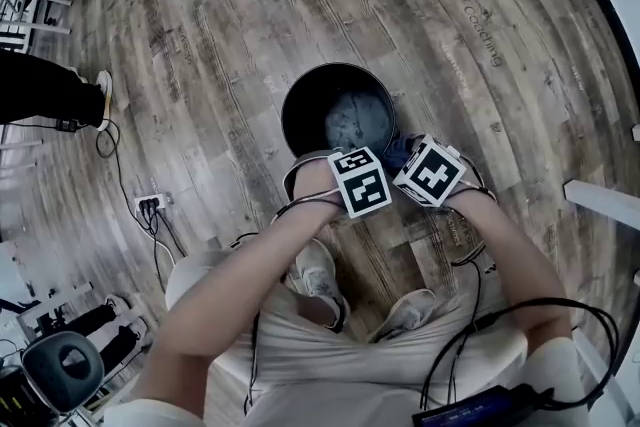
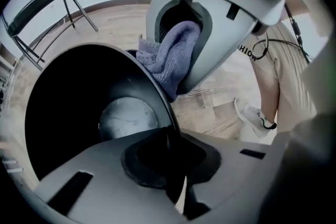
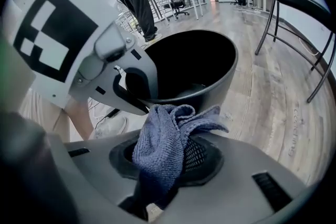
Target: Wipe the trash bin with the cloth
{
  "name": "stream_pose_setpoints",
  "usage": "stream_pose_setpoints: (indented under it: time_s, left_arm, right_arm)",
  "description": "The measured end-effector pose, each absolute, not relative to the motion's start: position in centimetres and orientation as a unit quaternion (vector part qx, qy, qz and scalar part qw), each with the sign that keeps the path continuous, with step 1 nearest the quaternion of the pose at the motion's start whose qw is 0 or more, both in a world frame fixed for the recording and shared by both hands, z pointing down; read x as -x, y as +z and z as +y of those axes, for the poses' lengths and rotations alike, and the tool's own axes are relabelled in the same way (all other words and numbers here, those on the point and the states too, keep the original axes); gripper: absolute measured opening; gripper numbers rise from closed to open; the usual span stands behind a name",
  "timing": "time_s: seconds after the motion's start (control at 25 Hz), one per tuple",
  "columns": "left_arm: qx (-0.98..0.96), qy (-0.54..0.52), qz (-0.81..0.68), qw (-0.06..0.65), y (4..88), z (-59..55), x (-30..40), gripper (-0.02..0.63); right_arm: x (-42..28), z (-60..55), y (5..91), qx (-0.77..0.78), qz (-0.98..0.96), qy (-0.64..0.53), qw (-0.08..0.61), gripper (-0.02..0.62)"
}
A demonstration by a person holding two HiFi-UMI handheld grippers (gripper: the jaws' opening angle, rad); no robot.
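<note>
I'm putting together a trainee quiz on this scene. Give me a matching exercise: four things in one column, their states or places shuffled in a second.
1. trash bin
2. cloth
3. left gripper
4. right gripper

A. bunched, blue-grey
B. clamped on the black rim
C. upright on the wood floor
D. pinching soft fabric

Pairs: 1-C, 2-A, 3-B, 4-D

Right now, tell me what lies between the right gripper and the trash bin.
Only the blue cloth, clamped in the right gripper, bunched toward the trash bin and its outer wall. The right gripper view shows it.
</note>
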State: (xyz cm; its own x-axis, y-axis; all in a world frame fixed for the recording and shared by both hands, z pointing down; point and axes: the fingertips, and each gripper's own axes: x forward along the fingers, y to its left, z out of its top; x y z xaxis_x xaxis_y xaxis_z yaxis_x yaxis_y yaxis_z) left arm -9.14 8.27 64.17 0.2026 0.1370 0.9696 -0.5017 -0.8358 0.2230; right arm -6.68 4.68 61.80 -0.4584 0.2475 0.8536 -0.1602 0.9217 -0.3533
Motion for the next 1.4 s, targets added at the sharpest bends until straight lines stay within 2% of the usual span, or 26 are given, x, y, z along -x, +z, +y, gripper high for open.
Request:
stream_pose_setpoints:
  time_s: [0.32,0.56,0.72,1.0,1.2,1.4]
  left_arm:
    - [-0.731,0.608,-0.119,0.288,64.3,8.3,9.2,0.032]
    - [-0.735,0.605,-0.121,0.283,64.3,8.1,9.0,0.032]
    - [-0.737,0.602,-0.12,0.282,64.3,8.1,9.0,0.032]
    - [-0.728,0.595,-0.141,0.31,64.3,7.8,9.0,0.032]
    - [-0.705,0.55,-0.229,0.385,64.2,5.2,8.8,0.032]
    - [-0.713,0.507,-0.268,0.403,63.4,3.6,8.2,0.043]
  right_arm:
    - [7.4,5.7,69.5,0.036,-0.826,0.184,0.531,0.117]
    - [7.7,6.4,77.7,0.004,-0.818,0.233,0.526,0.115]
    - [7.5,6.6,79.9,0.008,-0.825,0.215,0.522,0.116]
    - [5.6,5.8,77.2,-0.007,-0.797,0.271,0.54,0.117]
    - [4.4,4.0,71.6,0.007,-0.808,0.232,0.541,0.115]
    - [3.6,1.7,65.1,-0.004,-0.83,0.189,0.525,0.117]
